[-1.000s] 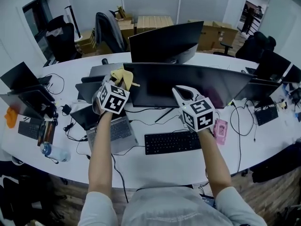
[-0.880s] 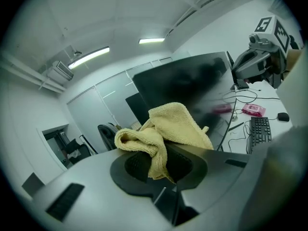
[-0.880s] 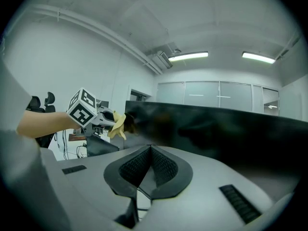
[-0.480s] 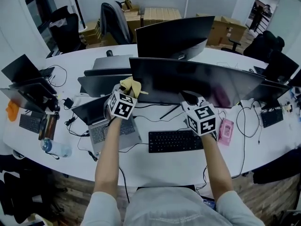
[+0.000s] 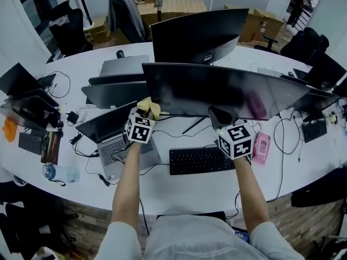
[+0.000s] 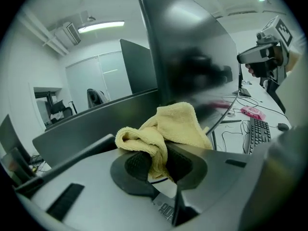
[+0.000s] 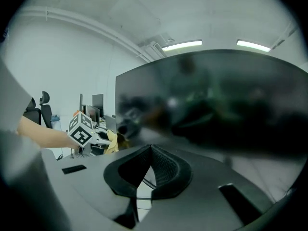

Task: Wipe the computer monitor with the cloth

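A wide curved dark monitor [image 5: 227,88] stands mid-desk. My left gripper [image 5: 145,114] is shut on a crumpled yellow cloth [image 5: 150,107], which sits at the screen's lower left corner. In the left gripper view the cloth [image 6: 179,125] bulges out from between the pads [image 6: 138,163], close beside the monitor [image 6: 192,57]. My right gripper [image 5: 218,115] is at the screen's lower edge, right of centre. Seen in its own view, the right gripper [image 7: 150,149] has its jaws together with nothing between them, and the monitor [image 7: 216,100] fills the view ahead. The left gripper's marker cube [image 7: 81,131] shows at the left there.
A black keyboard [image 5: 200,160] lies in front of the monitor, with a pink pack [image 5: 262,145] to its right. An open laptop [image 5: 115,138] sits to the left, a second monitor [image 5: 198,34] stands behind, and cables cross the white desk [image 5: 179,191]. A water bottle [image 5: 58,173] lies at the far left.
Both grippers have come down the screen: the cloth from near the monitor's upper left edge to its lower left corner, the right gripper to the lower edge.
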`<state>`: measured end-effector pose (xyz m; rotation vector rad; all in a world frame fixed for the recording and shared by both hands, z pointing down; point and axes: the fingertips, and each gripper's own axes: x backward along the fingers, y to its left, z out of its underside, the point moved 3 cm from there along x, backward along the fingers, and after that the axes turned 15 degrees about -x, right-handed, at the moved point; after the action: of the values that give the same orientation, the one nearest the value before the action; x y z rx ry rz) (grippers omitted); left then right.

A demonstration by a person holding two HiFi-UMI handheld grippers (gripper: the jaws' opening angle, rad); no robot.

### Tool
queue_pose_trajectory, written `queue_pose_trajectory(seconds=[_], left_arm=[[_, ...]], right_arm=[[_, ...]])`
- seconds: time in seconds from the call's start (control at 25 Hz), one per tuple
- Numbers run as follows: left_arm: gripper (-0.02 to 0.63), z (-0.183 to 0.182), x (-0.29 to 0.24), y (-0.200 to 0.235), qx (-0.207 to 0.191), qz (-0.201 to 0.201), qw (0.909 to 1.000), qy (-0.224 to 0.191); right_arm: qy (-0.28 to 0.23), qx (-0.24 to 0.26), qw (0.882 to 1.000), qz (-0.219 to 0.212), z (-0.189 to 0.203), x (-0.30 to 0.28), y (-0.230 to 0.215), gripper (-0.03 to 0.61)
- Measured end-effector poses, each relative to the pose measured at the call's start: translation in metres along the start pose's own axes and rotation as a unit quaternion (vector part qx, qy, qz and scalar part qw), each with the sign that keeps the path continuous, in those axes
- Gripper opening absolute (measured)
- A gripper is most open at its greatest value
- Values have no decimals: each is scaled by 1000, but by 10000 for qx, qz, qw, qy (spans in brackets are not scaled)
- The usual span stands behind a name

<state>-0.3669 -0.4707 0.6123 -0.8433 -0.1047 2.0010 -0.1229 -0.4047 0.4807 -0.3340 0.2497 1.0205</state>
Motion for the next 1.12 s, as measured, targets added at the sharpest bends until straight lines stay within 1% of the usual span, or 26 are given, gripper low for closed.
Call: queue_pose_trajectory(seconds=[0.16, 0.36, 0.52, 0.6, 0.68, 0.76, 0.84, 0.96, 1.12], left_arm=[[78, 12, -11, -7, 277, 80, 9995, -87], [78, 37, -21, -17, 735, 232, 9969, 151], [78, 50, -29, -27, 1232, 349, 9915, 236], [78, 59, -35, -34, 1582, 489, 9858, 276], [78, 65, -40, -41, 2064, 686, 9757, 270], [78, 66, -43, -48, 2420, 816, 9666, 198], [78, 63, -47, -56, 2557, 922, 9623, 118], [78, 53, -53, -67, 2640, 1082, 9584, -1], [78, 35, -59, -82, 2878, 1289, 9488, -181]], right_arm=[[85, -73, 9999, 66, 9, 0, -8, 28], [165, -157, 9997, 114, 18, -1, -18, 28], [227, -227, 9993, 187, 25, 2, -27, 28], [260, -260, 9991, 233, 30, 5, -32, 28], [283, -301, 9987, 286, 35, 8, -37, 28], [301, -350, 9984, 340, 39, 11, -42, 28], [314, -402, 9979, 402, 42, 14, -48, 28], [304, -504, 9970, 511, 48, 23, -58, 28], [298, -600, 9955, 675, 57, 40, -73, 28]])
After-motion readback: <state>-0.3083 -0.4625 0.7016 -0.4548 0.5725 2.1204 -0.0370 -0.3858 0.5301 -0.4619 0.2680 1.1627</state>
